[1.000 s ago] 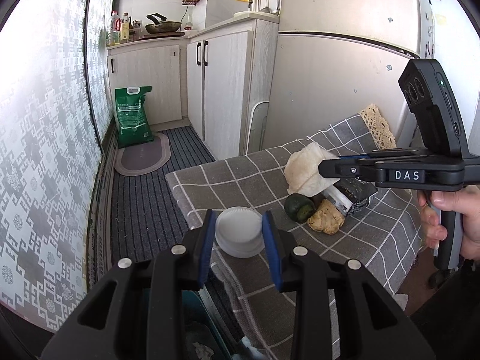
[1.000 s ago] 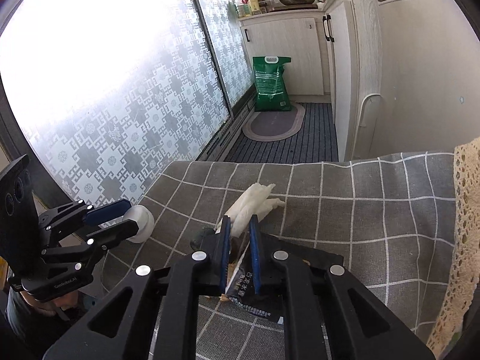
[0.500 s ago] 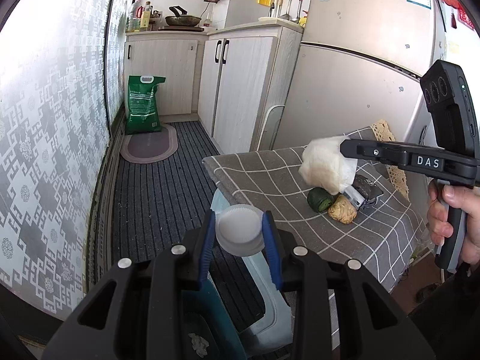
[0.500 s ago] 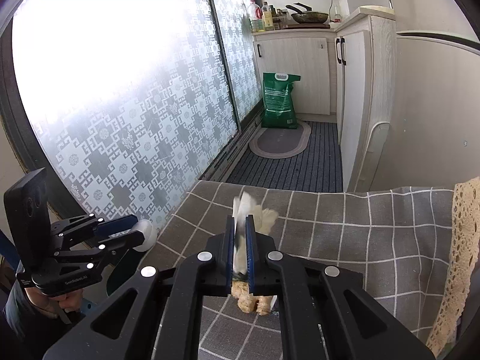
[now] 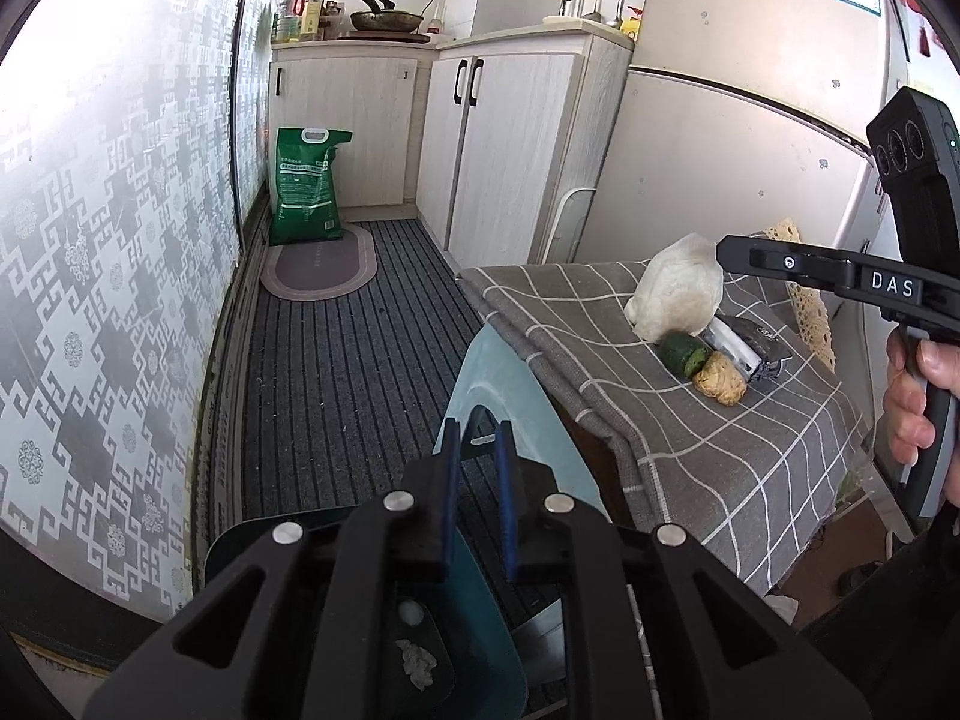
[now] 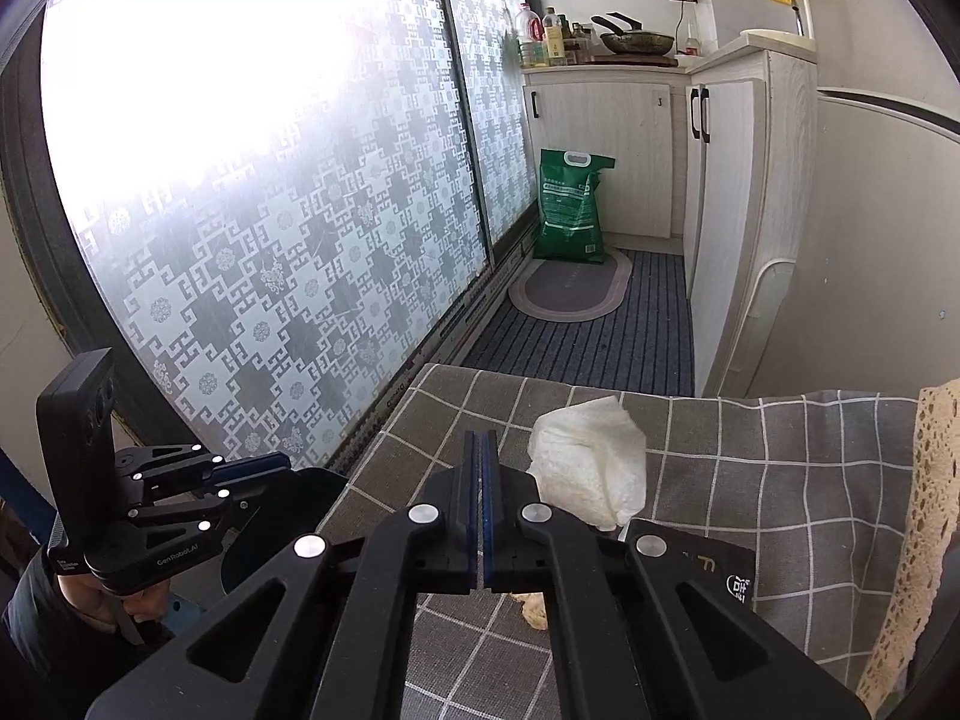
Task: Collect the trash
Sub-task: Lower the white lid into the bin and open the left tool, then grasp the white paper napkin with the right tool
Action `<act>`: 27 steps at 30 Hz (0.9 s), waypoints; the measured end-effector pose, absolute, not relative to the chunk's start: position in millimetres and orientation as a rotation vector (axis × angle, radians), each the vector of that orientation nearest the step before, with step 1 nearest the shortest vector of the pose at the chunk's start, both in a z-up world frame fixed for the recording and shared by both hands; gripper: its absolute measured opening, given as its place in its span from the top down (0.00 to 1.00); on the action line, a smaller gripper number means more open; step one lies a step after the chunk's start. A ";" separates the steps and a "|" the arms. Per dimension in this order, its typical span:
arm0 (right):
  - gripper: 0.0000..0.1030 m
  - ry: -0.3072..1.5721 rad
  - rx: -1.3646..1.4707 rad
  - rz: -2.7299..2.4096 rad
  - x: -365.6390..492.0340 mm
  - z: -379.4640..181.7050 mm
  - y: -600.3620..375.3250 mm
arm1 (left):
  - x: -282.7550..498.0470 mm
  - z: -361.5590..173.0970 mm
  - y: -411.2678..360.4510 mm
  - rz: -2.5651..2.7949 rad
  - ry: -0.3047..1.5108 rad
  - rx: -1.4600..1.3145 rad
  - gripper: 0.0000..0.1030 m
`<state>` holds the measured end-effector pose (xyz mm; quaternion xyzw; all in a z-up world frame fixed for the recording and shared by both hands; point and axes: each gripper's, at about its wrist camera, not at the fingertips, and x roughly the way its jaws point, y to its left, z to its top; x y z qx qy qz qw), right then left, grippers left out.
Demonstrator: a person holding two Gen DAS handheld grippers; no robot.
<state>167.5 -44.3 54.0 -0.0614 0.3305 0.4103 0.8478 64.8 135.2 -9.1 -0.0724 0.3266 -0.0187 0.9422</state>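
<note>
1. Left tongs [image 5: 478,435]: pointed down over the teal bin [image 5: 480,648] beside the counter [image 5: 690,450]. Jaws have just been closing and are almost together, nothing between them. A white round lid [image 5: 411,613] is seen inside the bin.
2. Right tongs [image 6: 481,438]: held tilted down above the counter, grip in the right hand [image 5: 912,402]. Jaws have just been closing, pads pressed together. The white tissue [image 5: 675,294] hangs at their tip, apparently pinched by an edge.
</note>
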 end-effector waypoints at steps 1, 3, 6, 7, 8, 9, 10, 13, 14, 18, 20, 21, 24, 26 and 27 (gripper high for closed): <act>1.00 0.696 -0.127 0.865 167.6 54.5 -44.6 | 63.9 -9.6 136.1 -0.035 0.667 -0.147 0.88; 1.00 0.693 -0.125 0.868 166.3 56.5 -45.0 | 62.4 -11.0 139.1 -0.030 0.671 -0.147 0.89; 1.00 0.676 -0.117 0.869 163.9 63.7 -46.8 | 60.1 -12.6 143.8 -0.019 0.673 -0.147 0.89; 1.00 0.669 -0.112 0.869 163.7 66.7 -47.7 | 58.9 -12.7 145.4 -0.017 0.671 -0.149 0.89; 1.00 0.665 -0.108 0.871 163.3 69.5 -48.1 | 57.5 -12.8 147.0 -0.014 0.669 -0.151 0.89; 1.00 0.661 -0.102 0.872 162.7 71.7 -48.2 | 56.6 -12.5 148.2 -0.011 0.667 -0.151 0.89; 1.00 0.660 -0.102 0.875 162.1 73.4 -47.7 | 55.8 -12.6 149.7 -0.010 0.667 -0.152 0.89; 1.00 0.689 -0.144 0.854 164.0 72.1 -44.3 | 53.0 -13.4 153.5 -0.003 0.668 -0.155 0.89; 1.00 0.685 -0.147 0.811 166.3 71.1 -46.8 | 51.6 -13.6 155.5 -0.002 0.668 -0.156 0.89; 0.55 0.729 -0.175 0.709 182.8 54.6 -51.4 | 47.4 -16.5 162.8 0.016 0.679 -0.163 0.91; 0.50 0.740 -0.178 0.680 190.4 46.1 -51.6 | 46.1 -18.6 166.3 0.021 0.688 -0.167 0.94; 0.50 0.745 -0.182 0.675 193.7 43.0 -50.7 | 45.0 -19.6 167.8 0.028 0.692 -0.169 0.94; 0.50 0.741 -0.228 0.636 201.4 34.4 -43.6 | 41.4 -24.2 173.9 0.048 0.705 -0.188 0.94; 0.50 0.745 -0.254 0.618 207.8 28.7 -38.2 | 39.0 -27.9 178.3 0.061 0.717 -0.202 0.94; 0.50 0.747 -0.279 0.603 210.9 24.9 -34.6 | 37.5 -29.6 180.1 0.066 0.721 -0.205 0.94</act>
